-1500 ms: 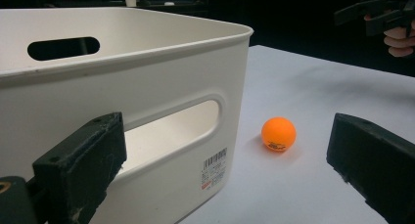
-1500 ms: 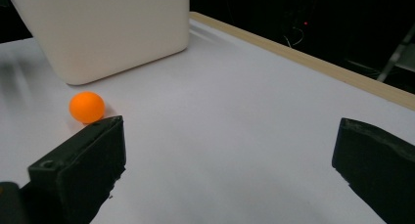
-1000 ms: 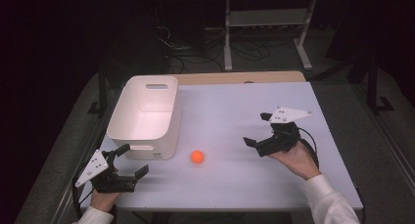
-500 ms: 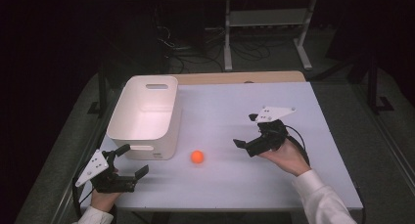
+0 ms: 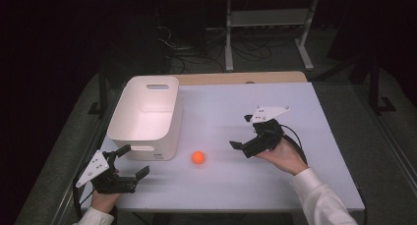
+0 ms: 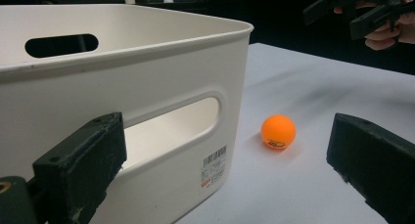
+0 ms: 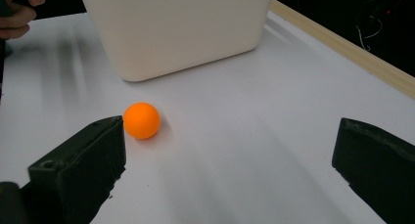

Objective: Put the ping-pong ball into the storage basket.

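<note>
A small orange ball (image 5: 198, 157) lies on the white table (image 5: 295, 102), just right of the white bin's (image 5: 147, 118) near corner. My right gripper (image 5: 241, 131) hovers open to the right of the ball, its jaws pointing left toward it. In the right gripper view the ball (image 7: 142, 120) sits ahead near the left jaw, in front of the bin (image 7: 181, 28). My left gripper (image 5: 135, 160) rests open at the table's front left, beside the bin's near wall. In the left gripper view the ball (image 6: 278, 131) lies ahead, right of the bin (image 6: 122, 87), with nothing between the jaws.
The bin looks empty inside. A wooden strip (image 5: 236, 78) runs along the table's far edge. Beyond it stand a metal rack (image 5: 268, 23) and cables on the dark floor. Bare table surface spreads around and behind the ball.
My right gripper has moved left and nearer across the table toward the ball. The left gripper and the ball have stayed where they were.
</note>
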A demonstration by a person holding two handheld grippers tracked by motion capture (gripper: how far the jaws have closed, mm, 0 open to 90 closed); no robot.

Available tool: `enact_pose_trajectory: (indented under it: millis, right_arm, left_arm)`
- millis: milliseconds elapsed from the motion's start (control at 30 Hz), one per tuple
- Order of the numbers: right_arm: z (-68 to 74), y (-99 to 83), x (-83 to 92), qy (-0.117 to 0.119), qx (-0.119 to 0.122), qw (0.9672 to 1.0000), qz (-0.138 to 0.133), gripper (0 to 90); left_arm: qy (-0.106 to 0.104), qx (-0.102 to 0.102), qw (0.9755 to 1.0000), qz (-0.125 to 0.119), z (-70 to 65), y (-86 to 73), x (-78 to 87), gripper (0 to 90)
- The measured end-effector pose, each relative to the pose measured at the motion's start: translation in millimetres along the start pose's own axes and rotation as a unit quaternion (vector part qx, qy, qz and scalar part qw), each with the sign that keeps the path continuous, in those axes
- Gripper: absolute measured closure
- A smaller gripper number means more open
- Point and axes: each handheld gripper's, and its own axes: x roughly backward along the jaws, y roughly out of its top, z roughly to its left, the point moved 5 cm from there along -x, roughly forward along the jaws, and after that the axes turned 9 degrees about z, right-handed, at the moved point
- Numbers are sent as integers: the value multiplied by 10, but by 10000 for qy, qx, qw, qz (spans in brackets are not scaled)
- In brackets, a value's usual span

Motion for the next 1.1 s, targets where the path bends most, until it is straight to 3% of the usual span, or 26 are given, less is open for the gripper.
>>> enact_pose_trajectory:
  millis: [900,1100]
  right_arm:
    - [157,155,-165,314,209,9991,170,0]
    - [198,217,-202,348,384,9985,194,0]
  left_arm:
    - [-36,7,10000,-9,-5,2,-1,9]
    - [-43,6,10000,-11,-6,2,-2,8]
